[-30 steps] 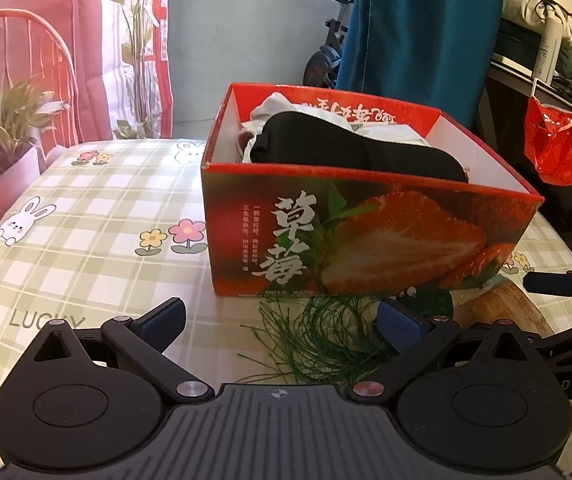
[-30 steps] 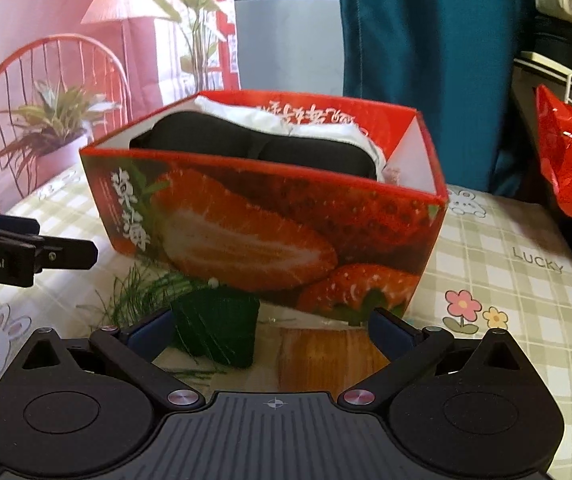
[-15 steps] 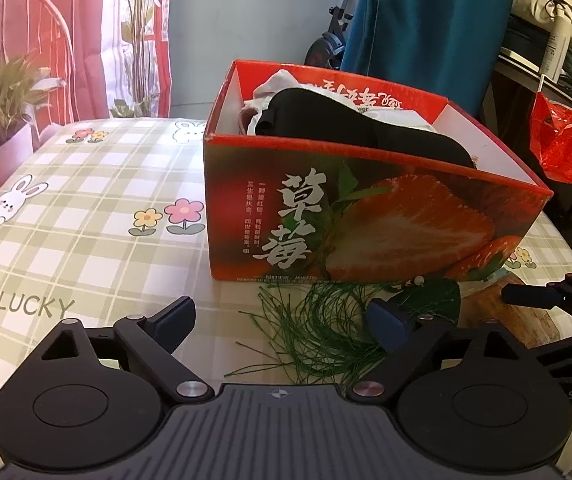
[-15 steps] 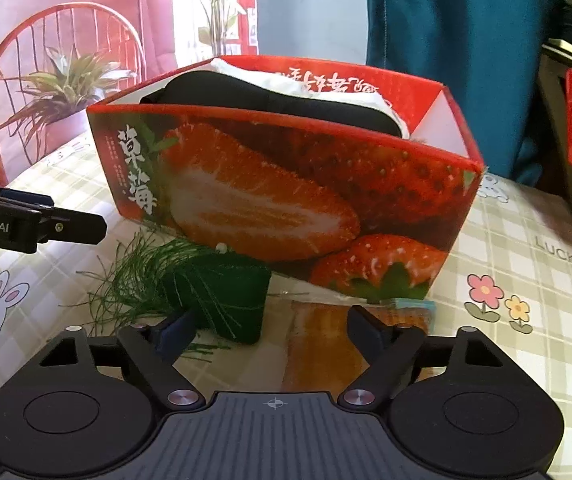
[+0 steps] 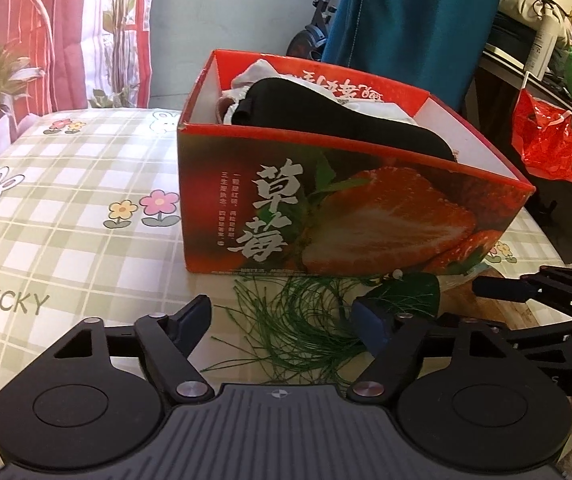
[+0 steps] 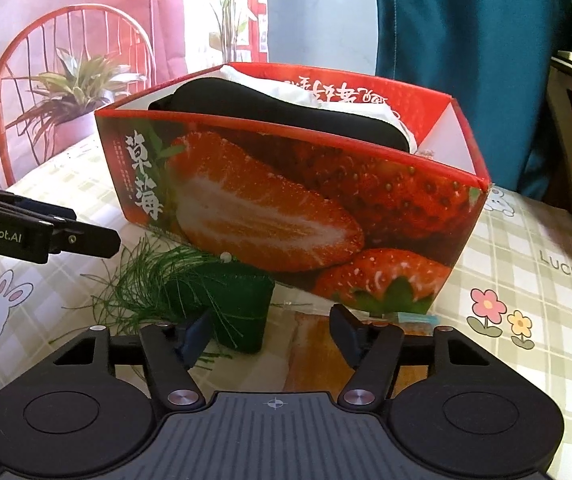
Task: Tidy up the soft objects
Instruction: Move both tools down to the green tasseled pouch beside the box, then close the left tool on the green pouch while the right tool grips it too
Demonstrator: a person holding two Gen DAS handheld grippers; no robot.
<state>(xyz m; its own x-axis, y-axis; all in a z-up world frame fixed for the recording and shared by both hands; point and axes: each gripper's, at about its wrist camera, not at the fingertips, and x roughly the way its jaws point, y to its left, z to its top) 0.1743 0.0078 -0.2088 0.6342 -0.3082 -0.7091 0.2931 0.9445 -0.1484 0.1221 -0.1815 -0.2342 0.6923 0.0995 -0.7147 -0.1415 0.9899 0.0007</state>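
Observation:
A red strawberry-print box (image 5: 350,208) stands on the checked tablecloth and holds a black soft item (image 5: 326,116) on white cloth (image 5: 257,74). A dark green fringed cloth (image 6: 225,300) lies on the table in front of the box, its green threads (image 5: 306,320) spread leftward. My left gripper (image 5: 281,320) is open, low over the threads. My right gripper (image 6: 269,332) is open, just above the table, its left finger at the green cloth's near edge. The box also shows in the right wrist view (image 6: 286,208), with the black item (image 6: 281,112) inside.
A wooden-looking mat (image 6: 314,352) lies under the right gripper. A red plastic bag (image 5: 546,144) hangs at the right. A teal curtain (image 5: 414,16) hangs behind the box. The table (image 5: 65,208) runs left; its edge is near on the right.
Both grippers have come lower and closer to the green fringed cloth. The right gripper's fingers have narrowed a little around the cloth's near edge. The box has not moved.

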